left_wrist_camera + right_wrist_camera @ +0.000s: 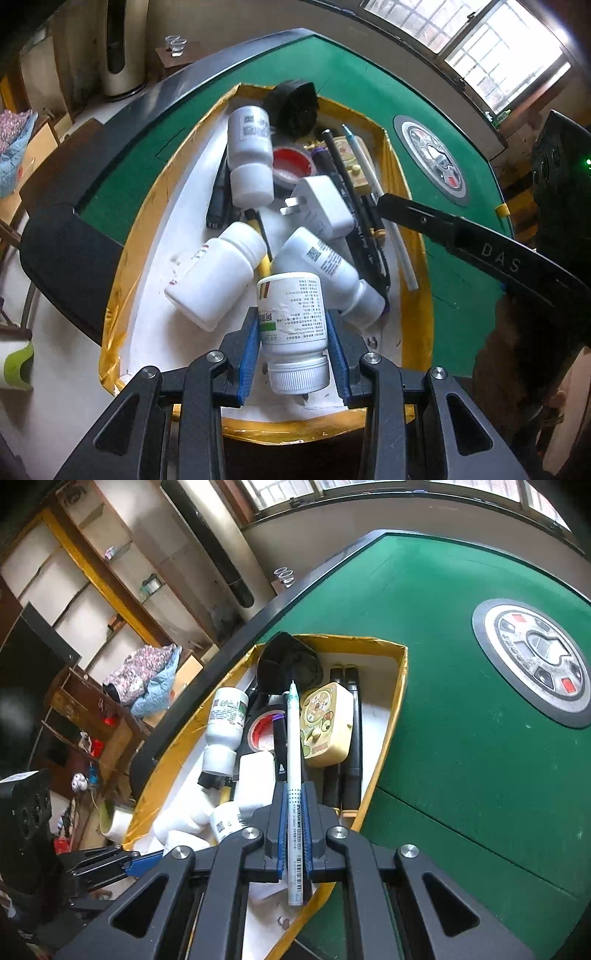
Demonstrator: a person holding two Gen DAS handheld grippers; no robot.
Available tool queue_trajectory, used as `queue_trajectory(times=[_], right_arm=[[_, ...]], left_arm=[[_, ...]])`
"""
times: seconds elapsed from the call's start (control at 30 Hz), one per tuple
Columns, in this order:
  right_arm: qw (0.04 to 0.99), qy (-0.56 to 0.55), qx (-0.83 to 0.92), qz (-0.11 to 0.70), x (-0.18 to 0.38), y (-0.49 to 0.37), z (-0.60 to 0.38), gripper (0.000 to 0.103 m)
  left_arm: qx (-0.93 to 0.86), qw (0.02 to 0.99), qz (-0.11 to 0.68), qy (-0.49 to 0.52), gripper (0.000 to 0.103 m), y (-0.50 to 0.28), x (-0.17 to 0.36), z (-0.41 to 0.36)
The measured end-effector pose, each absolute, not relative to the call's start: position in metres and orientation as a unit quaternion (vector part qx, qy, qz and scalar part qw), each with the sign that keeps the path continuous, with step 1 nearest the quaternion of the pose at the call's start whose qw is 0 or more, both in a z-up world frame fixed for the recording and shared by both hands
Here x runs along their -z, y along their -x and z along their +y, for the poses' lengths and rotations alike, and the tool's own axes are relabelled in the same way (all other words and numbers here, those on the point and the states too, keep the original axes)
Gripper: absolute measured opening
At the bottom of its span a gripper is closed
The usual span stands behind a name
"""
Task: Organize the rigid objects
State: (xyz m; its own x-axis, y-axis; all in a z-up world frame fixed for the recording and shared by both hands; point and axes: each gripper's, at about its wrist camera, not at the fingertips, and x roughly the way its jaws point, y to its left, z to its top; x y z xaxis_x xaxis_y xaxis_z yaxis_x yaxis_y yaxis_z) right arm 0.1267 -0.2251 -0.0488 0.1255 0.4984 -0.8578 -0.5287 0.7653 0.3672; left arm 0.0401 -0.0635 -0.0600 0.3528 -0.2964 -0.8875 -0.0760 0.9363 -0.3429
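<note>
over the gold-edged box (413,206) on the green felt table (461,258), you have both tools loaded. your left gripper (293,332) has its blue pads clamped on the sides of a white pill bottle (291,317), cap toward the camera and base pointing at the pile, so you seem to be holding it clear of the three other white bottles lying loose just beneath it. your right gripper (294,827) is squeezed tight on a slim white pen (294,775), gripped partway along the barrel with its tip pointing away over the clutter, which keeps it in line with the fingers. i'd judge you are lifting items out of the box, or lowering them in, to sort them. inside it lie a white plug adapter (321,210), a red tape roll (293,164), black markers (347,738), and a cream cartoon-printed case (325,723). the pen barrel reads something like "zuixua"; the bottle labels carry dense small print and square codes too small to read, and "das" shows on the right tool's arm (498,258).
</note>
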Motion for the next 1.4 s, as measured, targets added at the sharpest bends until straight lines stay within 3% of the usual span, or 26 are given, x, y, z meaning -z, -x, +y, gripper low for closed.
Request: queue_trajectory(times=[0.47, 0.6, 0.67, 0.8, 0.97, 1.17, 1.4], right_arm=[[0.754, 0.017, -0.325, 0.571, 0.063, -0.131, -0.224, 0.01], [0.75, -0.008, -0.337, 0.569, 0.057, -0.128, -0.233, 0.019], [0.757, -0.011, -0.334, 0.562, 0.051, -0.122, -0.238, 0.033], [0.763, -0.03, -0.329, 0.556, 0.034, -0.106, -0.251, 0.037], [0.78, -0.04, -0.33, 0.531, 0.011, -0.078, -0.273, 0.05], [0.779, -0.056, -0.324, 0.533, 0.003, -0.063, -0.291, 0.05], [0.782, -0.056, -0.313, 0.536, 0.004, -0.05, -0.299, 0.05]], left_arm=[[0.054, 0.815, 0.555, 0.159, 0.037, -0.039, 0.069, -0.067], [0.059, 0.819, 0.547, 0.162, 0.059, -0.037, 0.071, -0.067], [0.05, 0.831, 0.534, 0.148, 0.06, -0.031, 0.067, -0.069], [0.028, 0.863, 0.487, 0.132, 0.076, -0.01, 0.049, -0.075], [-0.028, 0.9, 0.427, 0.087, 0.082, 0.009, 0.029, -0.085], [-0.045, 0.901, 0.431, 0.011, 0.082, 0.015, 0.017, -0.101], [-0.043, 0.902, 0.43, -0.011, 0.082, 0.027, 0.012, -0.108]])
